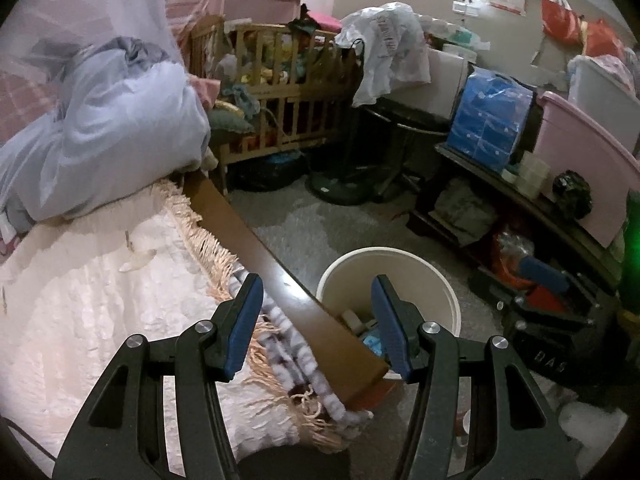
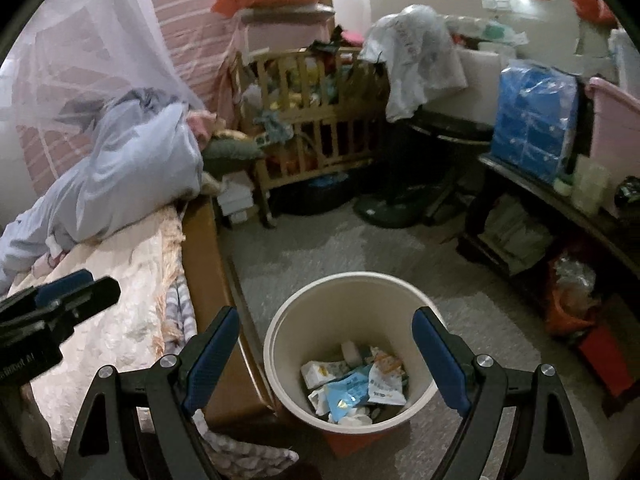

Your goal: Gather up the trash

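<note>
Both tongs, left [image 1: 316, 320] and right [image 2: 326, 346], hang released and empty above the bin [image 2: 280, 328], where wrappers [image 2: 352, 384] lie. Drop looks done; next, seek more trash on the bed [image 1: 100, 300].

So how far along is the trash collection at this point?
Several wrappers already lie in the bin beside the bed. Nothing is in hand: the left gripper and right gripper are both open and empty. Possibly one small scrap remains on the bed cover; I can't identify it.
</note>
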